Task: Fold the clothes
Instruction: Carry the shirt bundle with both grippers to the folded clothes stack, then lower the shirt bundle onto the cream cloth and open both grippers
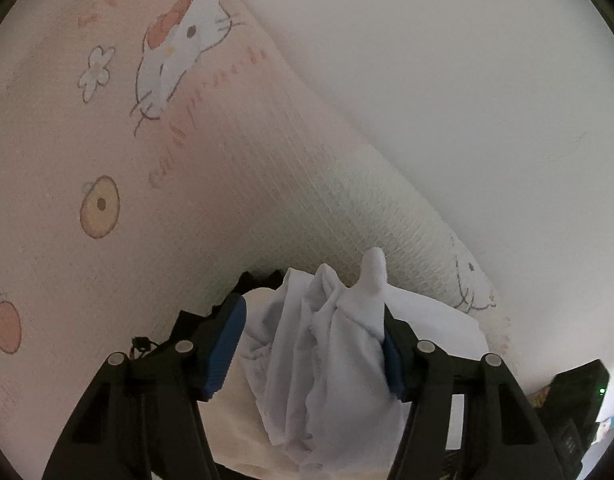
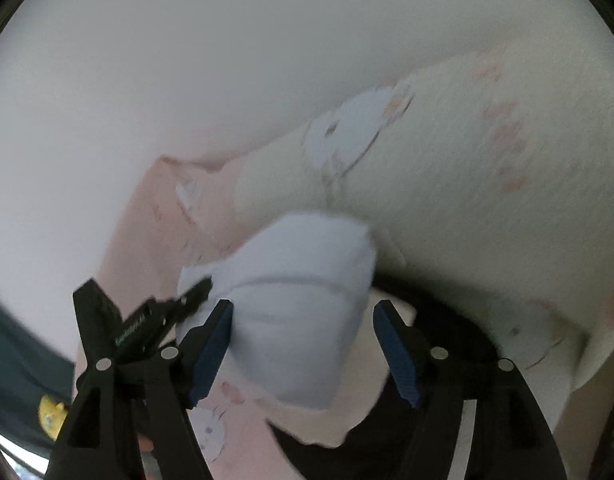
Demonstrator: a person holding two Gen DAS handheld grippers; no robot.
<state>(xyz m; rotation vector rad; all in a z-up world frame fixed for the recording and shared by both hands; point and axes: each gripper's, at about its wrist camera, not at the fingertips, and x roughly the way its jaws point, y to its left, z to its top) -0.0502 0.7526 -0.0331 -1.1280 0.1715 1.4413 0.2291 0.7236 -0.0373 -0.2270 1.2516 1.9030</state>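
A crumpled white garment (image 1: 319, 344) lies bunched between the fingers of my left gripper (image 1: 311, 352), which stands open around it; cloth drapes over the right pad (image 1: 393, 364). In the right wrist view the same white garment (image 2: 303, 304) sits as a rounded bundle between the spread fingers of my right gripper (image 2: 307, 356), which is open. The left gripper (image 2: 147, 324) shows there at the bundle's left side. A cream garment (image 2: 331, 424) and a black one (image 2: 459, 340) lie beneath.
A pink sheet with cartoon cat prints (image 1: 107, 160) covers the bed, with a rolled cream blanket (image 2: 467, 184) along a white wall (image 1: 447, 80). Dark items (image 1: 579, 400) sit at the right edge; a dark green cloth (image 2: 15, 368) lies at the left.
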